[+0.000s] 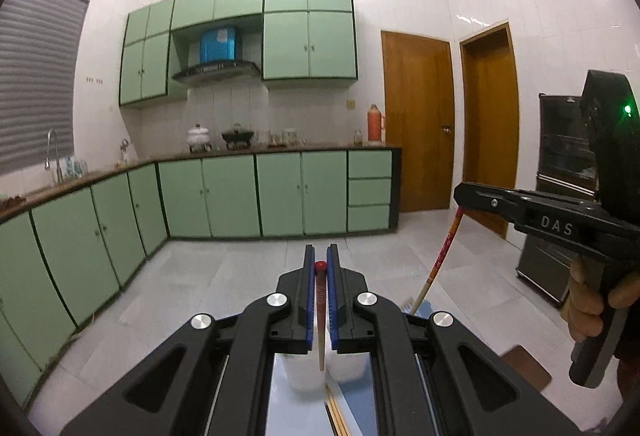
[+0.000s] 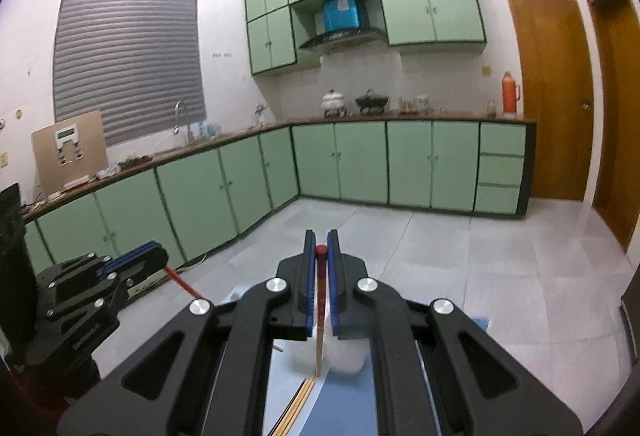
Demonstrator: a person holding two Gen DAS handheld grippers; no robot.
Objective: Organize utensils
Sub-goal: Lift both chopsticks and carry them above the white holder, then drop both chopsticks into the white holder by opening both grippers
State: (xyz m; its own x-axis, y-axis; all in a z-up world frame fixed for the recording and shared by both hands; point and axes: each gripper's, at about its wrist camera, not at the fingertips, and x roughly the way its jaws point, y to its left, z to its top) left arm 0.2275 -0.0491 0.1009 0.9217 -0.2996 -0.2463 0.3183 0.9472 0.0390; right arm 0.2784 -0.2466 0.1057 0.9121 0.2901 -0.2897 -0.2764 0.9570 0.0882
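A: In the left wrist view, our left gripper is pinching fully closed on a chopstick. Its red knob is sitting right between the blue pads, and the pale shaft is hanging down below them, free of everything.

B: And we're seeing the right gripper off to the side in a hand, clamping the red top of a second chopstick that is slanting down toward the blue mat.

A: Below us a white cup is standing on the mat, and more chopsticks are lying flat beside it.

B: In the right wrist view, our right gripper is also closing tight on its chopstick, again at the red end, shaft dangling near the cup. The left gripper is showing at the left edge with its stick poking out.

A: We're judging these as very light, stiff and thin. Lacquered tops are probably slippery, so a grip at the very end is letting them swing.

B: We're thinking that a hold a little lower on the patterned part would steady them. The loose pile is lying flat on the mat, so picking one up will likely need the pads to come in low across the shaft.
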